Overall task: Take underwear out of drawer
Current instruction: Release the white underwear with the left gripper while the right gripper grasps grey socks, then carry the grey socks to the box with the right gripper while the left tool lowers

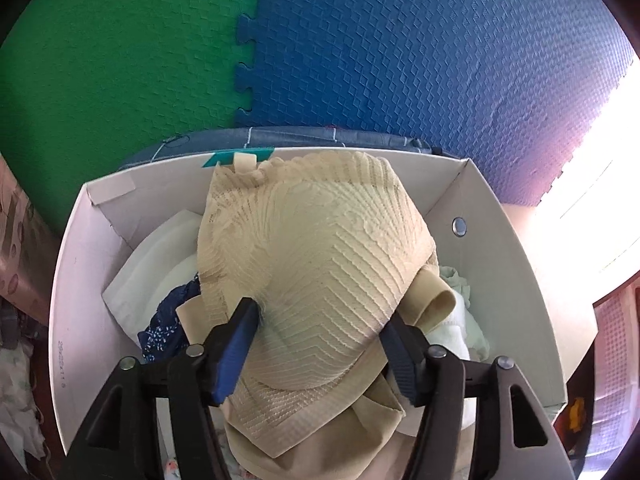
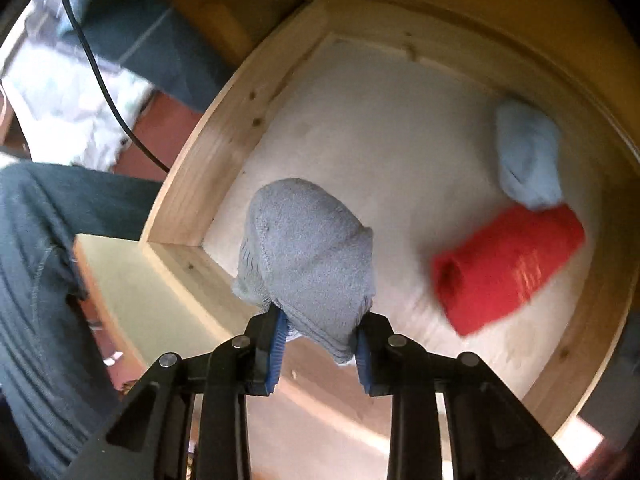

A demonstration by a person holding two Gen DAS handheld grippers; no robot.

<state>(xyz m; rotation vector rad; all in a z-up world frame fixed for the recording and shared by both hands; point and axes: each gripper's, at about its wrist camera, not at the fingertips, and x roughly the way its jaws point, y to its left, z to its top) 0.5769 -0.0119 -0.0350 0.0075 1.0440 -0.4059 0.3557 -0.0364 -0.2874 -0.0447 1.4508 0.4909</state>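
Right gripper (image 2: 320, 340) pinched on grey knitted underwear bundle (image 2: 308, 256) above wooden drawer (image 2: 224, 140); left gripper (image 1: 320, 344) clamped on beige ribbed garment (image 1: 316, 264); shallow edge grips risked slipping loose

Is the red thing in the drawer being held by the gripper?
No, the red rolled item lies on the drawer floor, while the right gripper is shut on a grey bundle.
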